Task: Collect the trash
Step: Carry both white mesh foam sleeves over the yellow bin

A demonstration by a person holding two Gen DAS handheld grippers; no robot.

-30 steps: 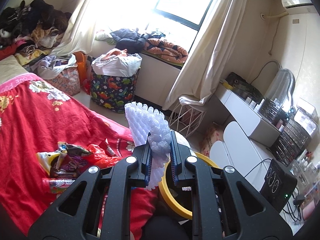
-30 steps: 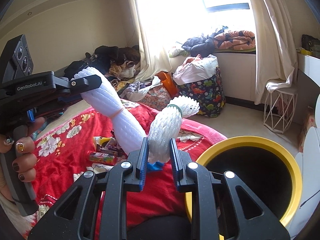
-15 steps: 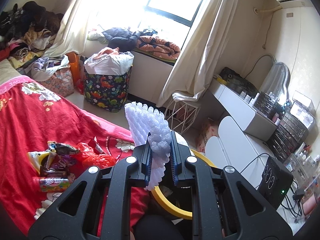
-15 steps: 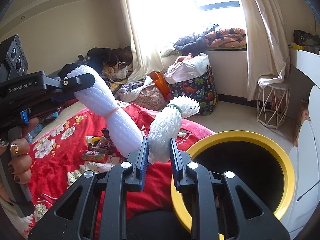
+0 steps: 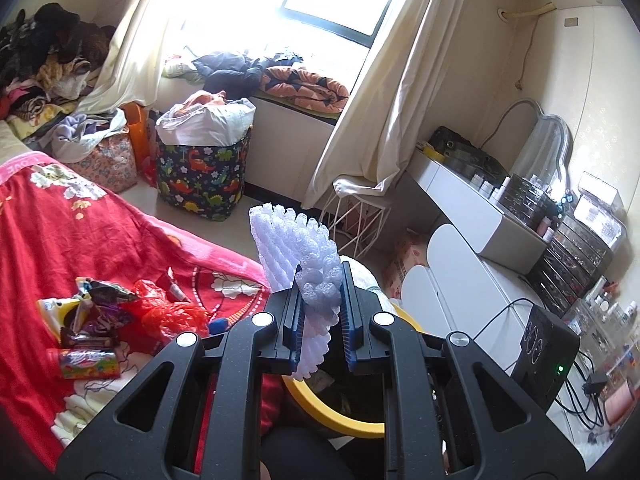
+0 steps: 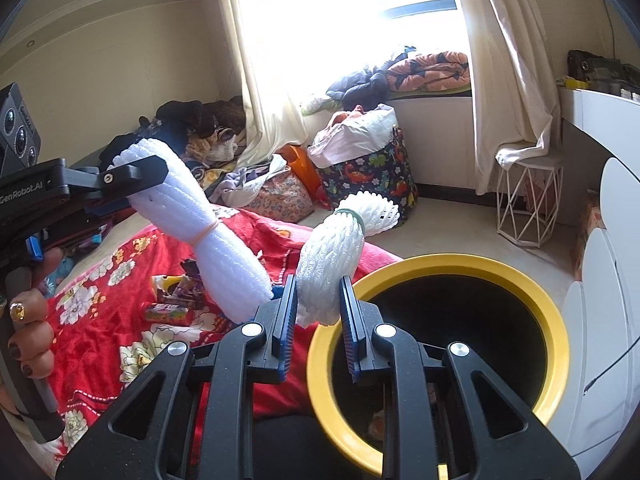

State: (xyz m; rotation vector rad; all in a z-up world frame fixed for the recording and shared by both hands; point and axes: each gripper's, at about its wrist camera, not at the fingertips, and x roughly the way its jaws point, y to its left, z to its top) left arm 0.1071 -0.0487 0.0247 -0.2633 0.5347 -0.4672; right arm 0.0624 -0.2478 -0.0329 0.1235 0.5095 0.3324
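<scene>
While each gripper, left (image 5: pixel 319 312) and right (image 6: pixel 318 308), pinches a foam net bundle (image 6: pixel 330 264) beside the yellow bin (image 6: pixel 440 264), the foam looks light, soft, compressible; grip mid-bundle.

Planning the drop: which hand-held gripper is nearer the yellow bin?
Right. The right hand-held gripper sits at the yellow bin's rim; the left hand-held gripper hangs farther left, over the bed's edge.

Wrappers (image 5: pixel 86 320) lie on bed (image 5: pixel 60 232), bin (image 6: pixel 440 344) right.

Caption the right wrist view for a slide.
Right gripper holds a white foam net roll beside the yellow-rimmed bin; left gripper holds another.
</scene>
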